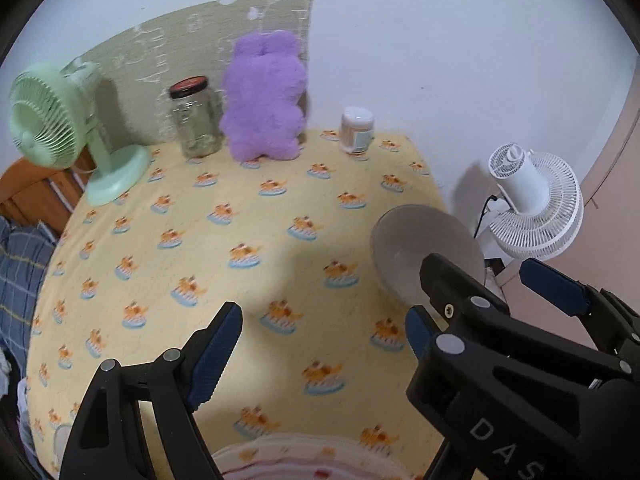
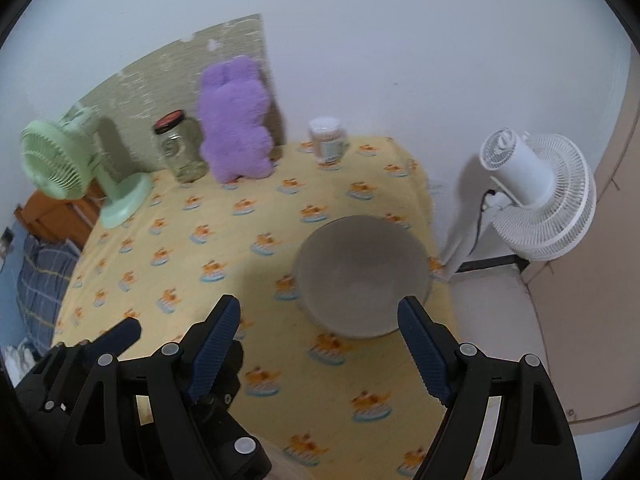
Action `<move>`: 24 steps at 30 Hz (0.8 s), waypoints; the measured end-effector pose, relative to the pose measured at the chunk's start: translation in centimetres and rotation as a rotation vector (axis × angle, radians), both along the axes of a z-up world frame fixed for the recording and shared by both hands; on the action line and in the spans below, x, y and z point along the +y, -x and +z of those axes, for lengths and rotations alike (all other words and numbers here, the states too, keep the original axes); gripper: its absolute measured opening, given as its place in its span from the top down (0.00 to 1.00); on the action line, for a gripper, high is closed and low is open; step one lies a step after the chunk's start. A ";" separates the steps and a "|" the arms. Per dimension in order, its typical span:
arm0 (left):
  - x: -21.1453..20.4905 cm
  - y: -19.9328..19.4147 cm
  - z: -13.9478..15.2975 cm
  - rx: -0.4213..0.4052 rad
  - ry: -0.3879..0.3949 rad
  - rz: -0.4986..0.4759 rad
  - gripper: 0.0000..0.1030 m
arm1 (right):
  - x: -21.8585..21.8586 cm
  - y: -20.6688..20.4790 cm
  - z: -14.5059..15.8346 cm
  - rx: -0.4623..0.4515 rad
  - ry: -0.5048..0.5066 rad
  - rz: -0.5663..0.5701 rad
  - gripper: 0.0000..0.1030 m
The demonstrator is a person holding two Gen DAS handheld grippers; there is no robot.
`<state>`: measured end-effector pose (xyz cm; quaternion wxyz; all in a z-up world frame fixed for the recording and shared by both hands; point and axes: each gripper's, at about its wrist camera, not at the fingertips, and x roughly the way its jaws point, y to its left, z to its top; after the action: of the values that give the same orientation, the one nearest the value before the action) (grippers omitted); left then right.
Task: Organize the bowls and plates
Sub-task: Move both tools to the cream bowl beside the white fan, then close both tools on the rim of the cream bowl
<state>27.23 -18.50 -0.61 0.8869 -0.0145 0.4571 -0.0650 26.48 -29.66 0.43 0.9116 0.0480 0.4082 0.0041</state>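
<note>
The left tool (image 1: 320, 344) hangs wide apart over the tablecloth (image 1: 248, 216), bowl (image 1: 404, 240) right.

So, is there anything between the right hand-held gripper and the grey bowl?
No. In the right wrist view, only bare patterned tablecloth lies between the open right hand-held gripper and the grey bowl.

A home bedroom: plush toy (image 1: 262, 96), green fan (image 1: 52, 120), jar (image 1: 196, 118) on a cartoon-print surface (image 1: 240, 240), bedding (image 1: 20, 264) beside.
</note>
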 end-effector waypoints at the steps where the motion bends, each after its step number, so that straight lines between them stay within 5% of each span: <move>1: -0.4 -0.4 -0.2 0.000 -0.001 0.000 0.18 | -0.5 -0.4 -0.1 -0.003 0.003 -0.005 0.19; 14: -5.3 -6.1 -3.6 0.002 -0.041 -0.011 0.26 | -6.4 -5.4 -2.7 -0.033 0.007 -0.127 0.20; 17: -5.8 -6.9 -4.8 0.007 -0.060 -0.002 0.32 | -7.0 -6.3 -3.9 -0.017 0.010 -0.139 0.31; 22: -6.7 -7.8 -6.2 0.001 -0.078 -0.026 0.42 | -8.2 -7.5 -5.8 0.025 -0.014 -0.165 0.34; 24: -6.9 -8.2 -6.7 0.014 -0.079 -0.027 0.51 | -8.4 -7.9 -6.3 0.032 -0.014 -0.170 0.46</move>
<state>35.43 -25.39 -7.27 0.8827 0.0264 0.4654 -0.0589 34.36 -38.06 -5.92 0.9016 0.0888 0.4173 -0.0711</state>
